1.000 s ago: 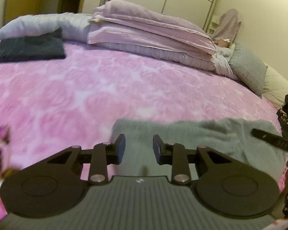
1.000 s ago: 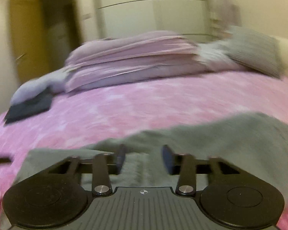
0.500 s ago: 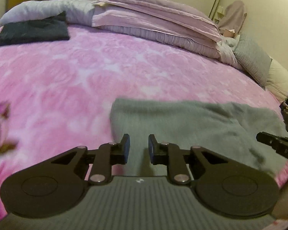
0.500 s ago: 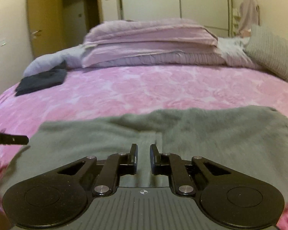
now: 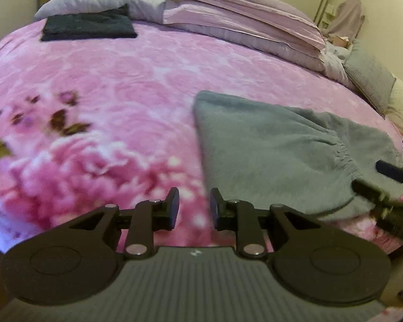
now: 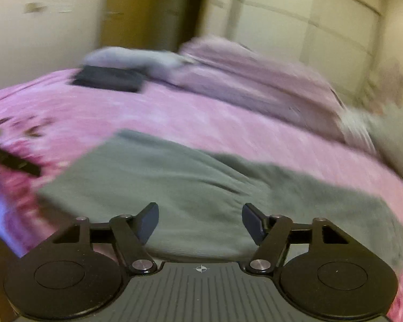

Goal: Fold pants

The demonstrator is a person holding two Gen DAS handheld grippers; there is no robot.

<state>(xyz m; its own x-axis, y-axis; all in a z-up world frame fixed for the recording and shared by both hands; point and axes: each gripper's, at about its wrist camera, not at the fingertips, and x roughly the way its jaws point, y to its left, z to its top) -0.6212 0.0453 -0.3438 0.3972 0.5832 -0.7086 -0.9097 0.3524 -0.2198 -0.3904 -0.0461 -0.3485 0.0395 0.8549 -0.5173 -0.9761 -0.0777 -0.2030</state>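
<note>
The grey pants (image 5: 276, 147) lie folded on the pink floral bedspread (image 5: 121, 94), with the elastic waistband on the right side. My left gripper (image 5: 194, 206) hovers over the bedspread just left of the pants' near left corner, open by a narrow gap with nothing between its fingers. The right gripper's fingers (image 5: 384, 187) show at the right edge over the waistband end. In the blurred right wrist view, my right gripper (image 6: 200, 214) stands wide open above the near edge of the pants (image 6: 188, 177), holding nothing. A left gripper finger (image 6: 13, 161) pokes in at the far left.
A dark folded garment (image 5: 88, 25) lies at the far left of the bed. Stacked lilac bedding (image 5: 241, 18) and a grey pillow (image 5: 368, 80) line the far side. White wardrobe doors (image 6: 322, 26) and a doorway (image 6: 174, 8) stand behind. The bed's near edge runs just under both grippers.
My right gripper has gone from nearly shut over the pants to wide open and is swinging, blurring its view. My left gripper has shifted left, off the pants and over the bedspread.
</note>
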